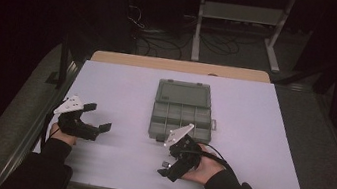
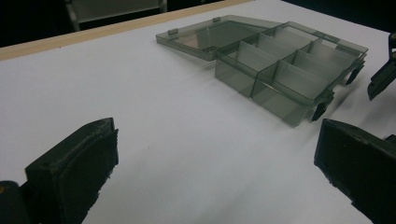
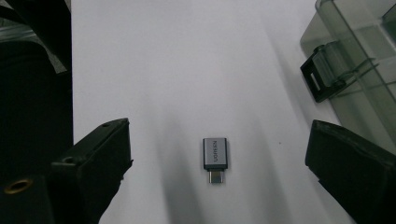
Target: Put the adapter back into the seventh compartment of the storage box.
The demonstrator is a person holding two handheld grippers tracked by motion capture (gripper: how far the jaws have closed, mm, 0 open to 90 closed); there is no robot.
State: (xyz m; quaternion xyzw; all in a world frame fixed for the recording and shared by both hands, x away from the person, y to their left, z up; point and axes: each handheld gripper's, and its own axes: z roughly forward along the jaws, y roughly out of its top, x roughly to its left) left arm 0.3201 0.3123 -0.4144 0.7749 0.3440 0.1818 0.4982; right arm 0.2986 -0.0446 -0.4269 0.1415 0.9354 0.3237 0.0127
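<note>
On the white table (image 1: pixel 261 138), a clear grey compartment box (image 1: pixel 181 118) lies open near the middle, its flat lid (image 1: pixel 183 93) folded back on the far side and its divided tray on the near side, with black latches (image 3: pixel 322 77) along the near edge. Left of the box and well apart from it, the left gripper (image 1: pixel 97 117) is held in a hand (image 1: pixel 60 135) just above the table near the left edge, its two black jaws spread wide with nothing between them; in the left gripper view bare table lies between the jaws and the box sits off to the far right. Near the box's near edge, the right gripper (image 1: pixel 167 166) is held in the other hand (image 1: pixel 202 169), tilted down toward the table. Its jaws also stand wide apart and hold nothing. Between them in the right gripper view, a small silver USB adapter (image 3: pixel 215 156) lies flat on the table, plug end toward the camera, clear of both jaws. It rests just near of the box, beside one latch, not touching it
</note>
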